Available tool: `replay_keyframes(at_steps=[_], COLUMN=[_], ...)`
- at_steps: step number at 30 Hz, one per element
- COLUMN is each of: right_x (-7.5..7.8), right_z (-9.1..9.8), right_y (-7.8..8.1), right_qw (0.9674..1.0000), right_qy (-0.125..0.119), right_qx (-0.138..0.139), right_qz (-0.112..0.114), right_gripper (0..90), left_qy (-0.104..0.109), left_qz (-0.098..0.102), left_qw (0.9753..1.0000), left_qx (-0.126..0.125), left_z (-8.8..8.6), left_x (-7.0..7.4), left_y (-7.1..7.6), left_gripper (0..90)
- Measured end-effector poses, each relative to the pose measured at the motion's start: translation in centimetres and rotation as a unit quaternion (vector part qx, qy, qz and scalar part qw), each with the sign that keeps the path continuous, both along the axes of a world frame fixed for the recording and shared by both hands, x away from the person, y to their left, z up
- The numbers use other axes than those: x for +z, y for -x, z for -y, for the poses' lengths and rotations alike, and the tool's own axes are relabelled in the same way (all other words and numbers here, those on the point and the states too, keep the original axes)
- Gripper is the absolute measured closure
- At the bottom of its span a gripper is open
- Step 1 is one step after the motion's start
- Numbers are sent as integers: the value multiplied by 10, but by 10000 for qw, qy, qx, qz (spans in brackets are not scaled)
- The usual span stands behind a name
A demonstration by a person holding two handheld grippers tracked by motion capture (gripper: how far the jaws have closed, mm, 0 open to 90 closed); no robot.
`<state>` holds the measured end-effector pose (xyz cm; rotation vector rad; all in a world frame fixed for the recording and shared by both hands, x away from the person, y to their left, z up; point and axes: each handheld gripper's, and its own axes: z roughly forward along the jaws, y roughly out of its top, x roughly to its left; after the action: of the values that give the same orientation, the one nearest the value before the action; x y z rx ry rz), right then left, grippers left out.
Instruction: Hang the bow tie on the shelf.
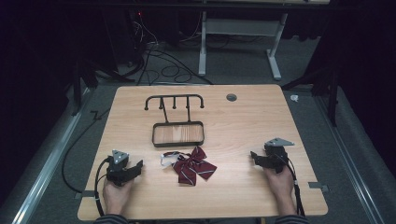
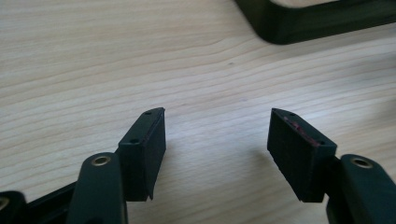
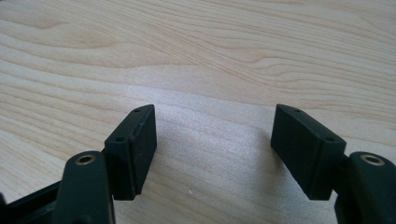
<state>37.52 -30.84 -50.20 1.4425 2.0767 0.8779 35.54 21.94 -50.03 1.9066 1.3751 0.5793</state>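
While the bow tie (image 1: 192, 165) lies flat on the table (image 1: 243, 121), dark red with thin pale stripes and a white strap bunched at its near-left end, neither claw touches it. It sits between the two claws, near the left claw (image 1: 136, 169) and well apart from the right claw (image 1: 254, 156). Left claw: jaws wide, nothing between them, bare wood in front in the left gripper view (image 2: 217, 135). Right claw: jaws wide too, empty, only wood grain ahead in the right gripper view (image 3: 212, 135). Beyond the bow tie, away from both claws, stands a black wire rack (image 1: 177, 122) with a tray base and a row of hooks on top; a corner of that tray shows ahead of the left claw (image 2: 299, 23).

Risks, as I judge them. The fabric is soft and thin, so a pinch on one wing alone may just drag it or let it slip out. Grabbing the strap could leave the bow dangling and twisting, hard to place. A claw coming down too steep may jam its tips on the table and miss the cloth. If the bow tie goes on the hooks, the light rack could tip or slide when bumped. Both claws closing in from either side may also collide over it.
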Motion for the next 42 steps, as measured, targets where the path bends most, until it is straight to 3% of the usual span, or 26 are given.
replay_keyframes(at_steps=[5,19,28,42], right_x=[0,0,0,0], right_z=[0,0,0,0], right_y=[0,0,0,0], right_qw=[10000,10000,10000,10000], right_qy=[3,3,2,12], right_qx=[8,10,14,32], right_qz=[0,-1,-1,5], right_gripper=[325,324,325,324], left_qy=[70,171,172,68], left_qz=[232,440,521,436], left_qw=[9993,9951,9913,9898], left_qx=[-273,-864,-1197,-1357], left_z=[7,35,57,75], left_x=[14,37,45,43], left_y=[11,24,17,2], left_gripper=[369,386,396,445])
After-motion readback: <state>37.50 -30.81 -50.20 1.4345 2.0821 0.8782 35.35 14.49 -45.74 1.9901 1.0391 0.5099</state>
